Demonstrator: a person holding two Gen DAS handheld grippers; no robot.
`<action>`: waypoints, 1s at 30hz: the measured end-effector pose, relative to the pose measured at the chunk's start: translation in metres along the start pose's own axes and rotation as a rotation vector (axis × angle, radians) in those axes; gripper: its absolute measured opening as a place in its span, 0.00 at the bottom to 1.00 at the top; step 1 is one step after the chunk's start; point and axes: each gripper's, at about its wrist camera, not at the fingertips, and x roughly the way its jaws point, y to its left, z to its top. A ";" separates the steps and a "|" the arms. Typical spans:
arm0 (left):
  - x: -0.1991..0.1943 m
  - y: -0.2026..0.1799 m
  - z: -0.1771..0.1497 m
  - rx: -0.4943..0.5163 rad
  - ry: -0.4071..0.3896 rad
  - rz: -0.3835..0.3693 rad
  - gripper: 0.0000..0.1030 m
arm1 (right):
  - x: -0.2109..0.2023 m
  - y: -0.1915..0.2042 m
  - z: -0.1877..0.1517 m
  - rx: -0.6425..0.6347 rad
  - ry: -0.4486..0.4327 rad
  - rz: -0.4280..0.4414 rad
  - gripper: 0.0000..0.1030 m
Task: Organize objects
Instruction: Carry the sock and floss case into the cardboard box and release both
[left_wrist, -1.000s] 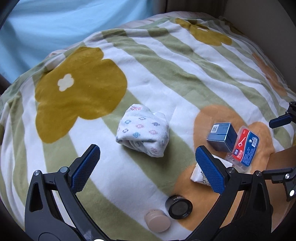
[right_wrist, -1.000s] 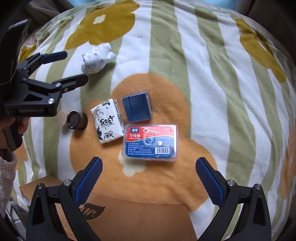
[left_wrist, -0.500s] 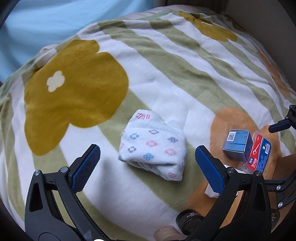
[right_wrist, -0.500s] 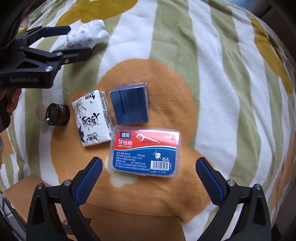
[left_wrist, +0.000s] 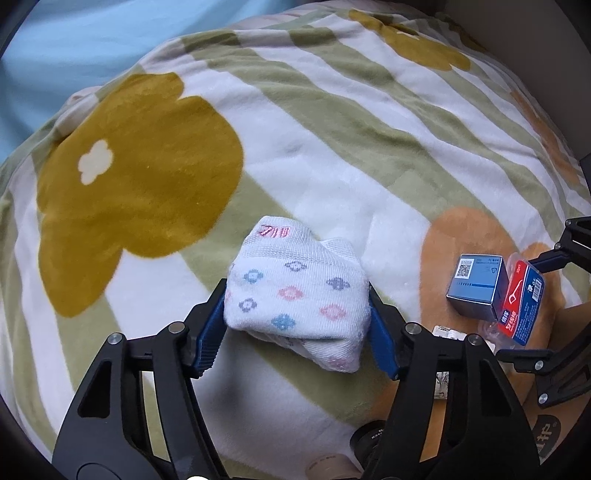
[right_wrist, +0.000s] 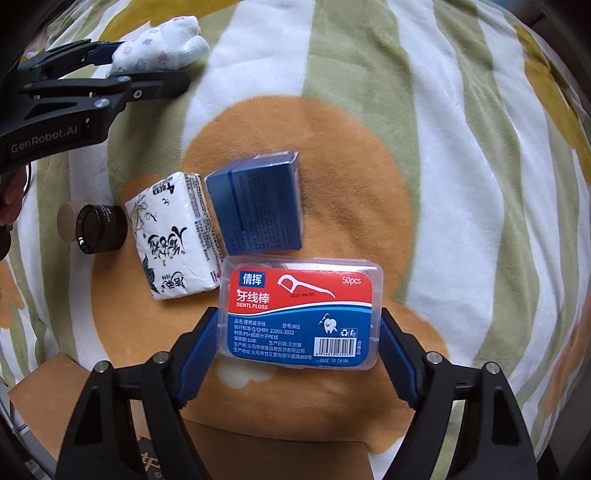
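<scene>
Fingers of my left gripper (left_wrist: 296, 314) squeeze the sock (left_wrist: 295, 291), soft and light; my right gripper (right_wrist: 298, 345) clamps the floss box (right_wrist: 301, 314), rigid, slippery, by its short sides.

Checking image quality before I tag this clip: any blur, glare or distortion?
Left wrist: sharp on the socks, strong fisheye bending of the blanket, dark corners. Right wrist: floss box print legible, no glare, soft even light, same edge bending.

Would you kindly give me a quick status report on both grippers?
Left gripper shut on folded white patterned sock. Right gripper shut on clear plastic floss-pick box. Nothing blocking either.
</scene>
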 end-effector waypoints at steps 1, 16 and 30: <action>-0.001 -0.001 0.000 0.004 0.000 0.001 0.60 | -0.001 -0.002 -0.001 0.002 -0.003 0.001 0.75; -0.041 -0.013 -0.008 -0.002 -0.044 0.011 0.59 | -0.038 -0.036 -0.018 -0.096 -0.096 0.014 0.75; -0.172 -0.036 -0.031 -0.088 -0.177 0.102 0.59 | -0.123 -0.011 -0.061 -0.179 -0.275 0.140 0.75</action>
